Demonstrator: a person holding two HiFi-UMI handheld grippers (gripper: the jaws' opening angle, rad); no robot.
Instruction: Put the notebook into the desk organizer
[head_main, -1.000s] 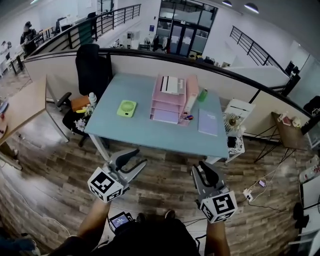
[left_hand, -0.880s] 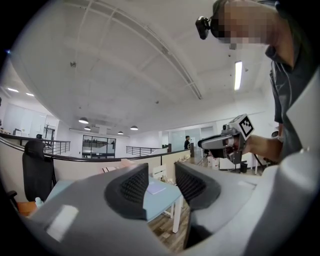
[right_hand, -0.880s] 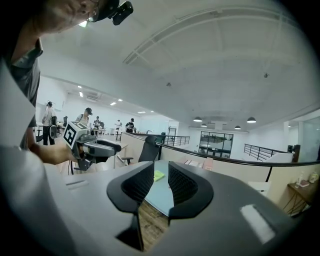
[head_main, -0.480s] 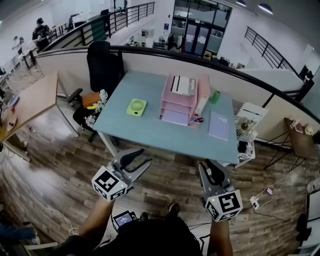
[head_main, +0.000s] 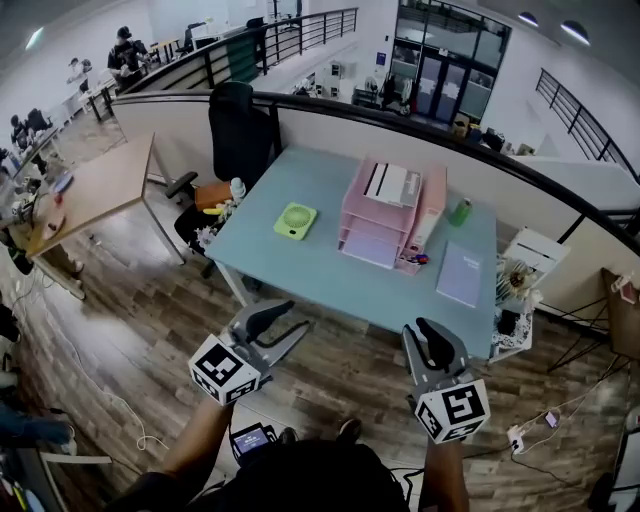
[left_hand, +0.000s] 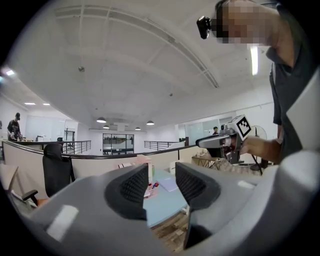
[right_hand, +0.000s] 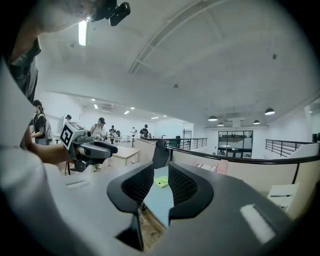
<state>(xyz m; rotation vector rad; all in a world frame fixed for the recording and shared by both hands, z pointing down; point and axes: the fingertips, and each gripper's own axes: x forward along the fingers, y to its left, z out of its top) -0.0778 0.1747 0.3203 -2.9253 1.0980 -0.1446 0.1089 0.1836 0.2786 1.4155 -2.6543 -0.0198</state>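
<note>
Work not yet begun: lavender flat notebook (head_main: 461, 274) lies on the pale blue table (head_main: 290, 262) beside the pink tiered desk organizer (head_main: 385, 215); left gripper (head_main: 288, 316) and right gripper (head_main: 432, 332) hover short of it, jaws apart and empty.

Wood-plank floor (head_main: 120, 325); pale-blue table (head_main: 300, 268); black office chair (head_main: 238, 125).

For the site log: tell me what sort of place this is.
Most likely an open-plan office: a light blue desk bearing a pink desk organizer, a black office chair behind it, and more desks beyond the partition.
</note>
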